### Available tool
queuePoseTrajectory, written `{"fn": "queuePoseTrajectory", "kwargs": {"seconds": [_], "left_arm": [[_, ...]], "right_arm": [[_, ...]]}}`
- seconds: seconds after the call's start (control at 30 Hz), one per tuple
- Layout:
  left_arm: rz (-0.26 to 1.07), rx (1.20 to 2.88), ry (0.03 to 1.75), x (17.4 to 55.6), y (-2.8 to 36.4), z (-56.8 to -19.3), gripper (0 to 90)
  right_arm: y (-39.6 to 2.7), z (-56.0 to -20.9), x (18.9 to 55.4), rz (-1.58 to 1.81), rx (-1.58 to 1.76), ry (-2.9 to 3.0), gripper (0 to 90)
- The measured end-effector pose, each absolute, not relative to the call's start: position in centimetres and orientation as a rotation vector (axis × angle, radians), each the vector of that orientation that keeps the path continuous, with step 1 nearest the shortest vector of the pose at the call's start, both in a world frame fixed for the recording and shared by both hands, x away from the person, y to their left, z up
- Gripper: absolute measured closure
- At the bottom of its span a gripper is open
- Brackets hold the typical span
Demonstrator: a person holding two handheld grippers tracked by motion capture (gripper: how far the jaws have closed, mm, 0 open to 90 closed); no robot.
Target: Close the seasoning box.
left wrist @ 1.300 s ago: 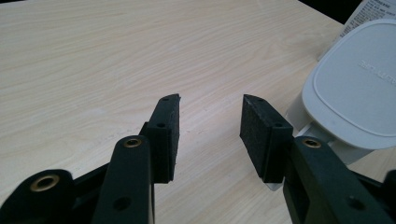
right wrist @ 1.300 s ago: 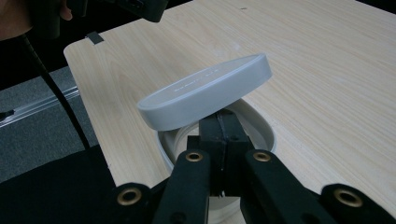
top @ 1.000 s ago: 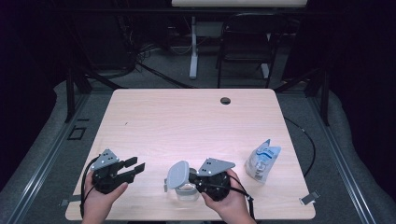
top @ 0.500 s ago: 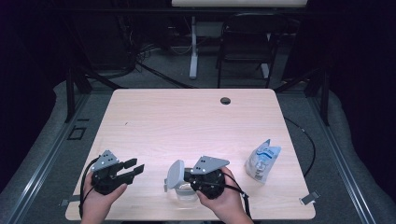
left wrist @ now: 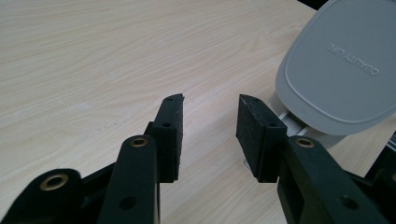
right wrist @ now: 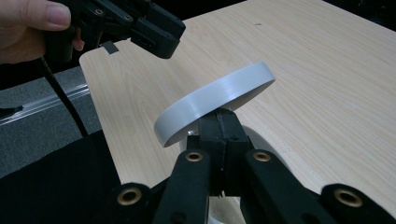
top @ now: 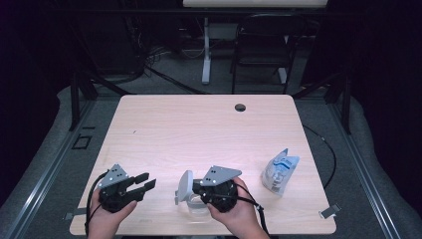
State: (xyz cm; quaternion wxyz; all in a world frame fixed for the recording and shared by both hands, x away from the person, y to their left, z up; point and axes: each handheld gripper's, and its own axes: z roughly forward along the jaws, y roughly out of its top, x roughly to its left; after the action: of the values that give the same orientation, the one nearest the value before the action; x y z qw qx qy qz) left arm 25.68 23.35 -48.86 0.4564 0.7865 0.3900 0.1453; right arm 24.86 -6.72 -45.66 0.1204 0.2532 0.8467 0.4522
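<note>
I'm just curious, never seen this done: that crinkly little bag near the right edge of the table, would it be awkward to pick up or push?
Probably a bit awkward. The bag looks like thin, creased plastic, so it would likely give and crumple under a claw rather than stay stiff. It seems small and puffy, so probably light, and a push might slide it across the smooth table. Lying flat, it seems unlikely to roll.

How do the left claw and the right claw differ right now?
The left claw stands open with nothing between its pads and has just been closing a little, while the right claw is shut on the grey lid. The left one hangs apart from the lid; the right one holds it tilted above the table. Both are black and hand-held.
</note>
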Motion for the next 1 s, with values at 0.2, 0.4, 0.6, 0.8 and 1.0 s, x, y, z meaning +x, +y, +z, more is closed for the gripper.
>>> {"fn": "queuePoseTrajectory", "kwargs": {"seconds": [0.2,0.4,0.6,0.8,1.0], "left_arm": [[0.364,1.945,0.968,25.6,23.5,-49.0,61.5],[0.364,1.953,0.962,25.5,23.4,-49.0,61.4],[0.359,1.962,0.958,25.6,23.0,-49.2,61.4],[0.361,1.969,0.954,25.6,23.0,-49.3,61.4],[0.367,1.968,0.959,25.6,23.0,-49.3,60.8]], "right_arm": [[-6.3,-45.5,24.8,1.329,0.731,2.465,90.0],[-5.8,-45.5,24.9,1.346,0.727,2.465,90.0],[-5.2,-45.4,25.1,1.352,0.716,2.476,90.0],[-4.5,-45.4,25.3,1.358,0.7,2.477,90.0],[-4.6,-45.4,25.2,1.35,0.698,2.454,84.8]]}}
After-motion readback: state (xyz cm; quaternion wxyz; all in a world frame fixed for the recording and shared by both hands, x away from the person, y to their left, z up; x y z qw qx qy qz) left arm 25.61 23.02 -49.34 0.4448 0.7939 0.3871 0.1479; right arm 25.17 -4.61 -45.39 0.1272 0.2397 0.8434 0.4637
